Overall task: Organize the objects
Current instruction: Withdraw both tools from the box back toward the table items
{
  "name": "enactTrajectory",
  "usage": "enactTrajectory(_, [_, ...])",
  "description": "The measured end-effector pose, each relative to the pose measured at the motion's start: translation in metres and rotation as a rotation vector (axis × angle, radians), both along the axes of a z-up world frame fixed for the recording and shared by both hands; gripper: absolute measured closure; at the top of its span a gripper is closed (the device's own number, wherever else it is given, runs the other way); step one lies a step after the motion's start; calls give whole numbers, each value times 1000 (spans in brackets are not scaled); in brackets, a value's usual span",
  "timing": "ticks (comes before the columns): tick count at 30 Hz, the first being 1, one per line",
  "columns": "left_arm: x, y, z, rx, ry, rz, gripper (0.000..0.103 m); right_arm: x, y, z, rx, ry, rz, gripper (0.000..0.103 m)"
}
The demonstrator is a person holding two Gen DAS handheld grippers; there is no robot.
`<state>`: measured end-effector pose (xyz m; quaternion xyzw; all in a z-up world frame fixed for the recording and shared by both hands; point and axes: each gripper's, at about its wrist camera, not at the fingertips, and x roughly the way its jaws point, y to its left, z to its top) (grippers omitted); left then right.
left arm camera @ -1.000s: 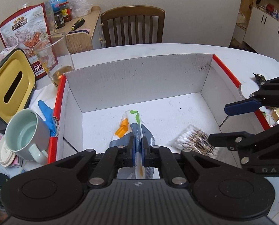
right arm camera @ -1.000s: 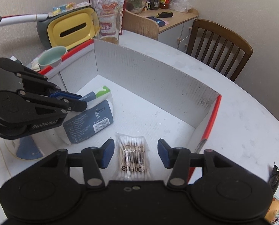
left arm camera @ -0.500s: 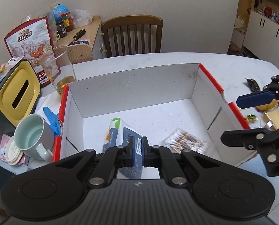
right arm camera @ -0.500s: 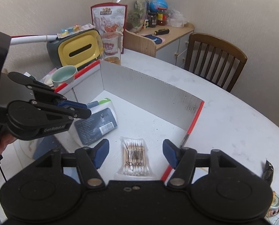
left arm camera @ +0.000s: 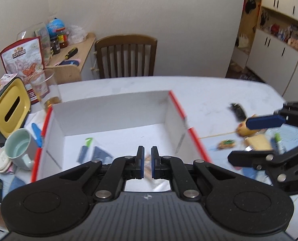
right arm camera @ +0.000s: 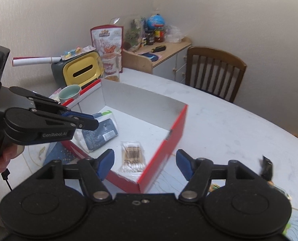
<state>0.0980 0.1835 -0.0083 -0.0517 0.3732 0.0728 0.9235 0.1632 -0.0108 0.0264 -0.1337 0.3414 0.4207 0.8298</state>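
A red-edged white cardboard box [left arm camera: 117,110] [right arm camera: 175,128] sits on the white table. Inside lie a blue-and-white packet [right arm camera: 100,132] [left arm camera: 96,153] and a bag of cotton swabs [right arm camera: 132,155]. My left gripper [left arm camera: 147,165] is nearly shut with nothing between its pads, raised above the box's near side; it also shows at the left of the right wrist view [right arm camera: 84,121]. My right gripper [right arm camera: 145,163] is open and empty above the box's near corner; it shows at the right of the left wrist view [left arm camera: 255,138]. Small loose items [left arm camera: 249,136] lie on the table right of the box.
A mug [left arm camera: 18,146], a glass [left arm camera: 44,90], a yellow-lidded bin [left arm camera: 10,106] and a snack bag [left arm camera: 22,60] stand left of the box. A black clip [right arm camera: 267,165] lies on the table at right. A wooden chair [left arm camera: 127,56] stands behind the table.
My left gripper let go of the blue-and-white packet in the box and rose back. Both grippers pulled up and away from the box, the right one toward the loose items.
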Motion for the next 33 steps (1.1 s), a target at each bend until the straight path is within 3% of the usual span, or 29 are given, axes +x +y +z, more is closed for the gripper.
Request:
enactTrajectory(10, [2,-61,12,-49,-61,-53,95,-2,-84,-4,29,-2,-145,30])
enactTrajectory(13, [5,-79,9,-64,-60,-86,73,-3,-114,-8,22,-9,-200,30])
enactTrajectory(15, [6,-90,5,-67,-63,-100,44,-3,-135,-11,21,7,-240,29])
enactTrajectory(16, [7,-95,4,-68,-62,-105,39,-3,-145,-13,17,11,-258,29])
enactTrajectory(19, [13,-110,-1,-71,-55,-125,35,-3,-172,-20,-3,13,-308,29])
enactTrajectory(21, [16,-119,-5,-75,-55,-136,22,-2,-188,-25,-13,19,-340,29])
enactTrajectory(27, [26,-146,-20,-76,-39,-161,16,5,-226,-40,-46,22,-418,28])
enactTrajectory(31, [31,-157,-34,-126,-37,-189,14,14,-242,-50,-62,31,-452,28])
enactTrajectory(33, [33,-161,-41,-144,-46,-178,1,20,-249,-55,-69,36,-466,28])
